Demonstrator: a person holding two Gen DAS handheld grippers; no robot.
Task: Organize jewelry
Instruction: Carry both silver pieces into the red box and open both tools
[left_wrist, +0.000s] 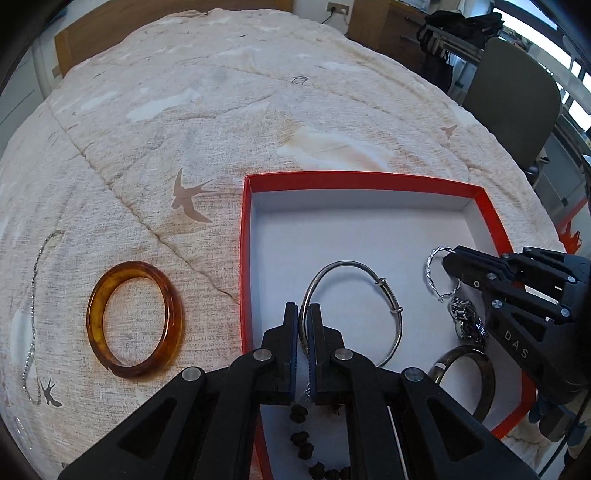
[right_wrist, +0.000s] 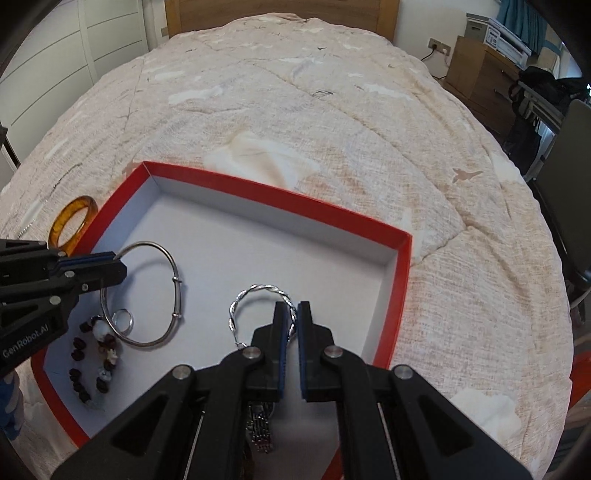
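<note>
left gripper (left_wrist: 304, 328) is clamped tight on the thin silver bangle (left_wrist: 354, 295), gripping its near-left arc; the rest of the hoop runs forward and right of the tips, inside the red box (left_wrist: 493, 221). From the right wrist view the same bangle (right_wrist: 147, 295) sticks out past the left gripper (right_wrist: 110, 267) over the box's left side, far arc down near the white floor; can't tell if it's resting or just above

right gripper (right_wrist: 291, 317) has a narrow gap between the pads, and the twisted silver hoop earring (right_wrist: 255, 295) sits with its right edge in that gap. Can't tell whether the pads are actually pinching it. Left wrist view shows the earring (left_wrist: 434, 269) at the tip of the right gripper (left_wrist: 452, 264) but doesn't settle it either

Also in the box:
- dark bead bracelet (right_wrist: 94, 362) at near-left, partly under the bangle
- small silver ring (right_wrist: 123, 319) inside the bangle loop
- dark wide bangle (left_wrist: 465, 380) at near-right
- metal link piece (right_wrist: 260, 430) under the right gripper

Outside the box, on the bedspread (left_wrist: 221, 110): amber bangle (left_wrist: 135, 319) lying flat, left of the box and the left gripper, plus a thin silver chain (left_wrist: 33, 306) further left near the bed edge
</note>
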